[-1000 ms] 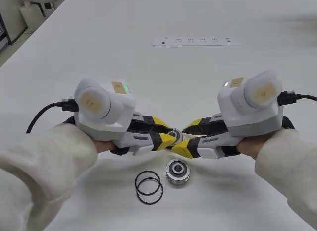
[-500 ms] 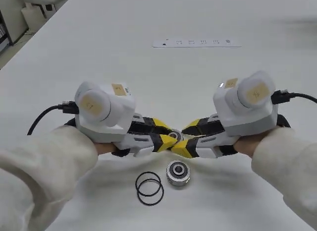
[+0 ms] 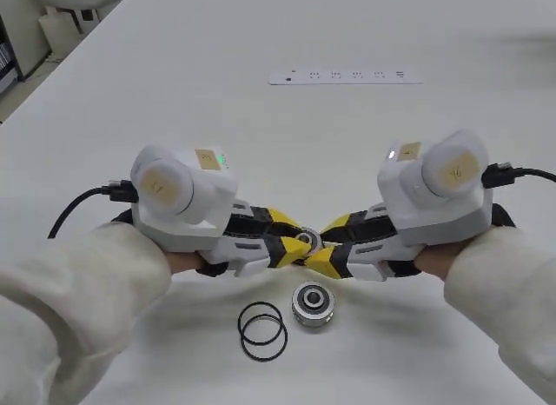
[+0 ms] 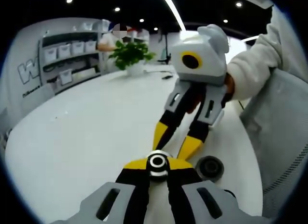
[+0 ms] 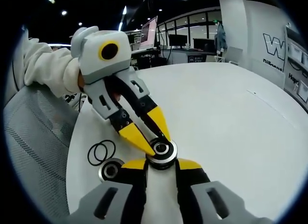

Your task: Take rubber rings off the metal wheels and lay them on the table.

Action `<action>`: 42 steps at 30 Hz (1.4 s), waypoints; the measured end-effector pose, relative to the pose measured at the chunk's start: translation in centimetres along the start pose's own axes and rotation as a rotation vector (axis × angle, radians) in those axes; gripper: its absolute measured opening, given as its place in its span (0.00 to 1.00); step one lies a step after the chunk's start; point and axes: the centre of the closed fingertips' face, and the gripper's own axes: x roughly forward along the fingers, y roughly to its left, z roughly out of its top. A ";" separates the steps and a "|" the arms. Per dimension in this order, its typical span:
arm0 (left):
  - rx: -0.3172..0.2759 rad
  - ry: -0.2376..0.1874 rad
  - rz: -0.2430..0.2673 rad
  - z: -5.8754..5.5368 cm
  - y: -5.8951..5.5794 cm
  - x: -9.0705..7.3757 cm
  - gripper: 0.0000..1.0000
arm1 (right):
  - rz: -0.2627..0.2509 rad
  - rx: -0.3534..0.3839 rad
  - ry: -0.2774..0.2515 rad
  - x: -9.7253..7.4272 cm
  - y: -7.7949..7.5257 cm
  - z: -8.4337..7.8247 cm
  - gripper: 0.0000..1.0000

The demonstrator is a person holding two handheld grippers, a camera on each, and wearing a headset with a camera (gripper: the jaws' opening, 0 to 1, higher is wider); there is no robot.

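A small metal wheel point(image 3: 306, 240) hangs above the table where my two grippers meet tip to tip. My left gripper point(image 3: 299, 247) comes in from the left and is shut on it; its own view has the wheel point(image 4: 158, 162) between the yellow tips. My right gripper point(image 3: 315, 249) comes from the right, its tips pinched on the same wheel point(image 5: 162, 149). Below them a second metal wheel point(image 3: 312, 302) lies flat on the white table point(image 3: 261, 136). Two black rubber rings point(image 3: 261, 328) lie overlapping just left of it.
A white power strip point(image 3: 346, 76) lies at the far side of the table. A mesh chair back point(image 5: 38, 137) stands at the table's near edge. Shelves and a potted plant point(image 4: 131, 53) are far off in the room.
Both grippers stay joined on the small wheel. The right gripper has sunk and tipped a little; the wheel and rings on the table have not moved.
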 end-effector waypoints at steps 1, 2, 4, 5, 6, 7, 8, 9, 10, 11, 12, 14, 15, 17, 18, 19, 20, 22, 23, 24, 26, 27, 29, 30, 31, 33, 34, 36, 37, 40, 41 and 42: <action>0.000 0.000 0.000 0.0 0.0 0.0 0.14 | 0.000 0.001 0.000 0.0 0.0 0.0 0.19; 0.000 0.000 0.000 0.0 0.0 0.0 0.14 | -0.001 0.003 0.000 -0.1 0.0 -0.1 0.19; 0.000 -0.001 0.001 0.0 0.0 0.0 0.14 | -0.001 0.011 -0.001 -0.1 -0.1 -0.1 0.18; 0.000 -0.001 0.001 0.0 0.0 0.0 0.14 | 0.000 0.013 -0.001 -0.1 -0.1 -0.1 0.18; -0.001 -0.001 0.001 0.0 0.0 0.0 0.14 | 0.000 0.019 -0.002 -0.2 -0.1 -0.1 0.17; 0.000 -0.001 0.002 0.0 0.0 0.0 0.14 | 0.000 0.022 -0.003 -0.2 -0.2 -0.1 0.17; -0.001 -0.002 0.002 0.0 0.0 0.0 0.14 | 0.001 0.027 -0.003 -0.2 -0.2 -0.2 0.17; -0.001 -0.002 0.002 0.0 0.0 0.0 0.14 | 0.002 0.029 -0.003 -0.2 -0.1 -0.2 0.16; -0.001 -0.003 0.002 0.0 0.0 0.0 0.14 | 0.002 0.032 -0.004 -0.3 -0.1 -0.2 0.16; -0.001 -0.004 0.002 0.0 0.0 0.0 0.14 | 0.003 0.035 -0.005 -0.3 -0.1 -0.2 0.16; -0.001 -0.005 0.002 0.0 0.0 0.0 0.14 | 0.004 0.040 -0.006 -0.3 -0.1 -0.2 0.15; -0.001 -0.006 0.002 0.0 0.0 0.0 0.14 | 0.007 0.054 -0.009 -0.4 0.0 -0.2 0.14; -0.001 -0.006 0.003 0.0 0.0 0.0 0.14 | 0.008 0.058 -0.010 -0.5 0.0 -0.2 0.14; -0.001 -0.006 0.003 0.0 0.0 0.0 0.14 | 0.010 0.055 -0.001 -0.6 0.1 -0.5 0.10; -0.001 -0.006 0.003 0.0 0.0 0.0 0.14 | 0.008 0.054 -0.001 -0.6 0.0 -0.5 0.07; -0.001 -0.006 0.003 0.0 0.0 0.0 0.14 | 0.006 0.054 -0.002 -0.7 0.0 -0.5 0.06; -0.002 -0.006 0.004 0.0 0.0 0.0 0.14 | 0.007 0.060 -0.004 -0.7 0.0 -0.5 0.05; -0.002 -0.005 0.004 0.0 0.0 0.0 0.14 | 0.006 0.062 -0.004 -0.8 0.1 -0.4 0.05; -0.002 -0.006 0.004 0.0 0.0 0.0 0.14 | 0.005 0.057 -0.002 -0.8 0.1 -0.4 0.04; -0.002 -0.006 0.004 0.0 0.0 0.0 0.14 | 0.003 0.055 -0.001 -0.8 0.1 -0.4 0.04; -0.002 -0.006 0.004 0.0 0.0 0.0 0.14 | 0.000 0.050 0.000 -0.8 0.1 -0.4 0.03; -0.002 -0.006 0.004 0.0 0.0 0.0 0.14 | -0.003 0.048 0.000 -0.9 0.1 -0.4 0.02; -0.002 -0.006 0.004 0.0 0.0 0.0 0.14 | -0.007 0.049 0.000 -0.9 0.0 -0.4 0.01; -0.001 -0.007 0.005 0.0 -0.1 0.0 0.14 | -0.010 0.049 0.001 -0.9 0.0 -0.4 0.01; -0.001 -0.007 0.005 0.0 -0.1 0.0 0.14 | -0.011 0.049 0.002 -0.9 0.0 -0.4 0.00; -0.001 -0.007 0.005 0.0 -0.1 0.0 0.14 | -0.016 0.048 0.003 -0.9 0.0 -0.4 0.00; 0.000 -0.007 0.006 0.0 -0.2 0.0 0.14 | -0.019 0.050 0.004 -0.9 0.0 -0.4 0.00; 0.001 -0.006 0.007 0.0 -0.2 0.0 0.14 | -0.024 0.053 0.004 -0.9 0.0 -0.4 0.00; 0.002 -0.006 0.007 0.0 -0.2 0.0 0.14 | -0.026 0.054 0.005 -0.9 0.0 -0.4 0.00; 0.006 -0.004 0.008 0.0 -0.1 0.0 0.14 | -0.030 0.059 0.007 -0.9 -0.1 -0.4 0.00; 0.007 -0.003 0.007 0.0 -0.1 0.0 0.14 | -0.031 0.059 0.007 -0.9 -0.2 -0.4 0.00; 0.008 -0.003 0.007 -0.1 -0.1 0.0 0.14 | -0.033 0.060 0.007 -0.9 -0.2 -0.4 0.00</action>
